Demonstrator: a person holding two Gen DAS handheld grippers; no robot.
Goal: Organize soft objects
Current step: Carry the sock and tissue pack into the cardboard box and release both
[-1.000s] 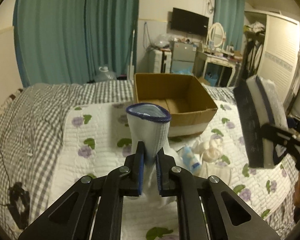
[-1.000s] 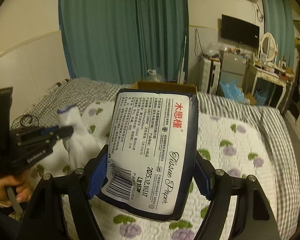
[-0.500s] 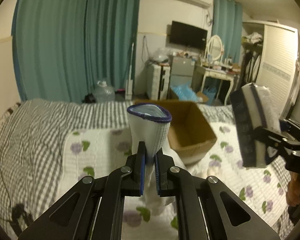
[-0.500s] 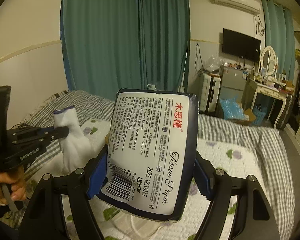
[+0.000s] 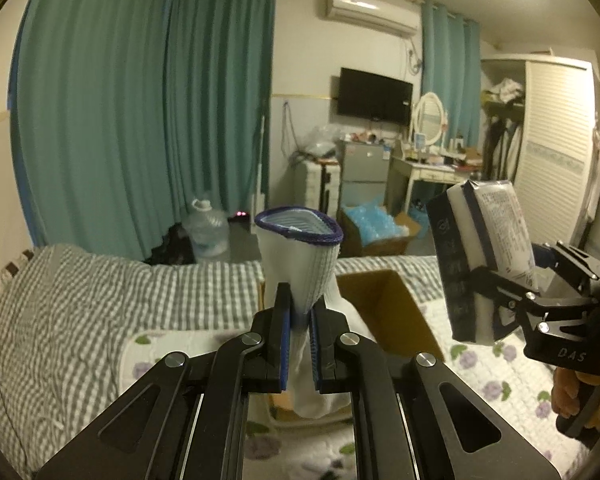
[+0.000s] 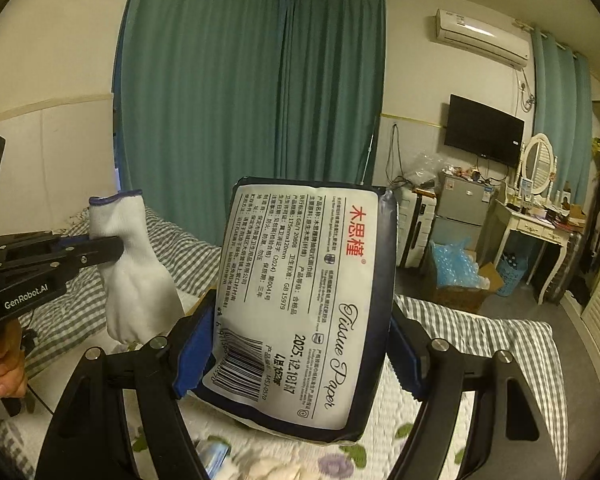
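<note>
A: What's on the left?
B: The left claw (image 5: 299, 322) is pinching a white glove (image 5: 305, 264), held above the bed (image 5: 100, 312).
A: And the right?
B: The right claw (image 6: 300, 344) clamps a tissue pack (image 6: 300, 300), near the cardboard box (image 5: 384, 308).

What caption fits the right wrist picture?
Right gripper holds a tissue pack; left gripper holds a white glove above the bed.

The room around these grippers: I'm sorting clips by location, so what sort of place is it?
Most likely a lived-in bedroom. A bed with a checked cover fills the foreground, a dressing table with an oval mirror stands by the far wall, and a wardrobe holds hanging clothes.
</note>
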